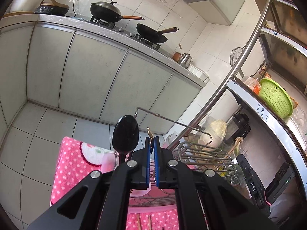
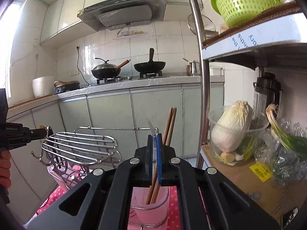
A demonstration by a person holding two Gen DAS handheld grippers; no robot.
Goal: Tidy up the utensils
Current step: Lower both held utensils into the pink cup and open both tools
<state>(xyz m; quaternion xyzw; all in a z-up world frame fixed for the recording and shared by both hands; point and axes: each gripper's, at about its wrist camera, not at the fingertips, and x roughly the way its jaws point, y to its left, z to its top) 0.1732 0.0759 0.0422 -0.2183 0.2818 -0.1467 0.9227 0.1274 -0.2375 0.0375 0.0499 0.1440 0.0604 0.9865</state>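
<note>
In the left wrist view my left gripper (image 1: 151, 140) is shut, and a thin gold-coloured utensil tip (image 1: 149, 132) sticks up between its blue pads. A black spoon (image 1: 125, 134) stands upright just left of the fingers, above a pink cup (image 1: 107, 163). My right gripper (image 2: 154, 140) is shut on a thin clear plastic utensil (image 2: 151, 126). Behind it, two wooden chopsticks (image 2: 169, 126) lean in a pink cup (image 2: 163, 197). The wire utensil rack (image 2: 80, 143) stands on a pink dotted cloth (image 1: 71, 164). My left gripper (image 2: 45, 132) shows at the rack's left end.
A steel shelf post (image 2: 203, 95) rises at the right. The shelves hold a cabbage in a clear tub (image 2: 232, 128), scallions (image 2: 282, 132), a blender (image 2: 266, 90) and a green basket (image 2: 243, 2). Cabinets and a counter with two woks (image 2: 149, 65) lie beyond. A person's hand (image 2: 4, 164) is at the left edge.
</note>
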